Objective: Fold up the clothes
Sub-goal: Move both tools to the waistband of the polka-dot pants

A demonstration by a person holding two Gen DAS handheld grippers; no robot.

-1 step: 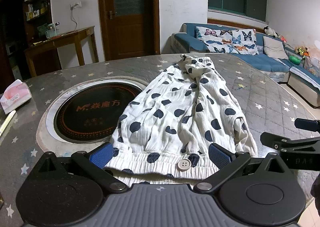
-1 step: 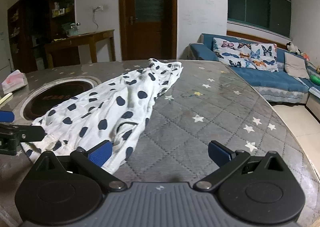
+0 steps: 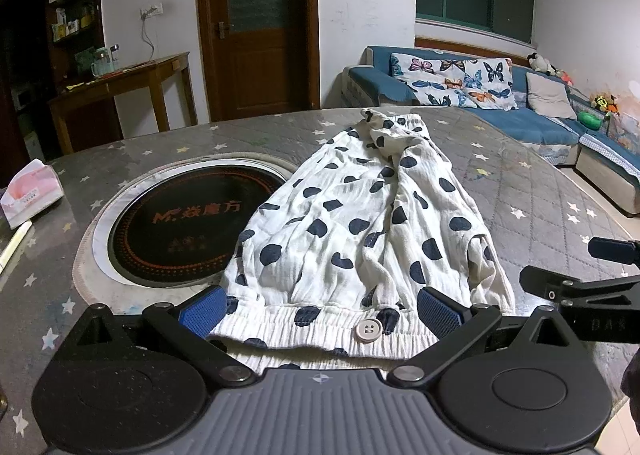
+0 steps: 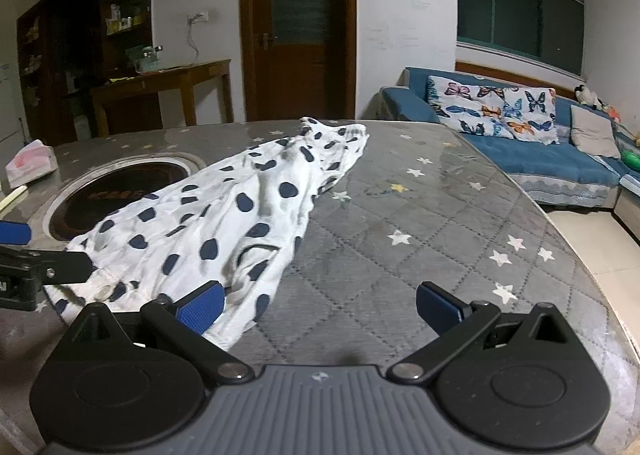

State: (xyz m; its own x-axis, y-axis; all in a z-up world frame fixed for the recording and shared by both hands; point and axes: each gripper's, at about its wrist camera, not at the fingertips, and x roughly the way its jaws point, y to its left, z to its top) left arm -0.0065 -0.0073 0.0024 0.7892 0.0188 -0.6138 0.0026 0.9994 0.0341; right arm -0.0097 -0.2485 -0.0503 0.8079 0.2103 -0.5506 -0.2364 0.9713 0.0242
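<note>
Nothing apparently moved: spotted garment (image 3: 360, 239) lengthwise, waistband nearest.

Left gripper (image 3: 320, 307) and right gripper (image 4: 320, 307) both gape wide, side by side.

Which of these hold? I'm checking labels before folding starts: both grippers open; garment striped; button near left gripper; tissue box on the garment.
1. Both the left gripper and right gripper are open: true.
2. The garment is striped: false, white with dark spots.
3. A button sits on the waistband by the left gripper: true.
4. The tissue box lies on the garment: false, it sits apart on the table.
</note>
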